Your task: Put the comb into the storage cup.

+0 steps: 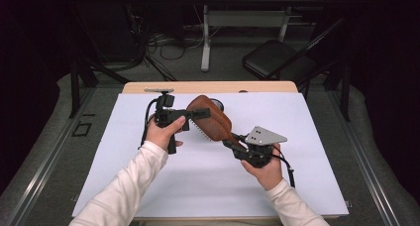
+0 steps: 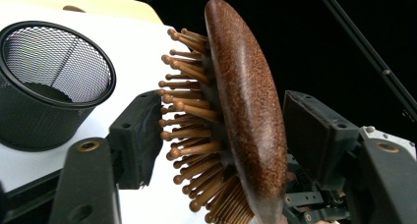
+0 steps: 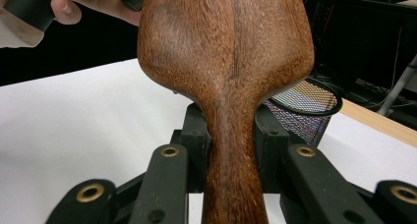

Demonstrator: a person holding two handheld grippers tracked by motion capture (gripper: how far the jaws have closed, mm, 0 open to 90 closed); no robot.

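I have the wooden hairbrush (image 1: 212, 118) up off the surface, between the two grippers, with my right gripper (image 1: 233, 142) clamped on its handle; in the right gripper view the fingers (image 3: 194, 135) press the narrow neck from both sides. My left gripper (image 1: 194, 113) has come around the head of the brush: in the left gripper view the fingers (image 2: 137, 135) stand partly open on either side of it, one facing the wooden bristle pins, the other facing the smooth back, and I see no firm pressing contact yet. As I read it, this is a handover from right to left, probably so the brush can go into the black mesh cup (image 2: 51, 81) standing just beyond it. To do it well, I would close the left fingers squarely across the head, taking care that the pad on the pin side seats evenly on the pins instead of slipping between them, and let go with the right only once the left grip is clearly sound. The polished, rounded back may slide, so I would keep the closing slow. The surface (image 1: 148, 151) is a white sheet over a pale wooden top. Behind it the room is dark, with a folding chair (image 1: 277, 60), table legs and loose cables on the floor.
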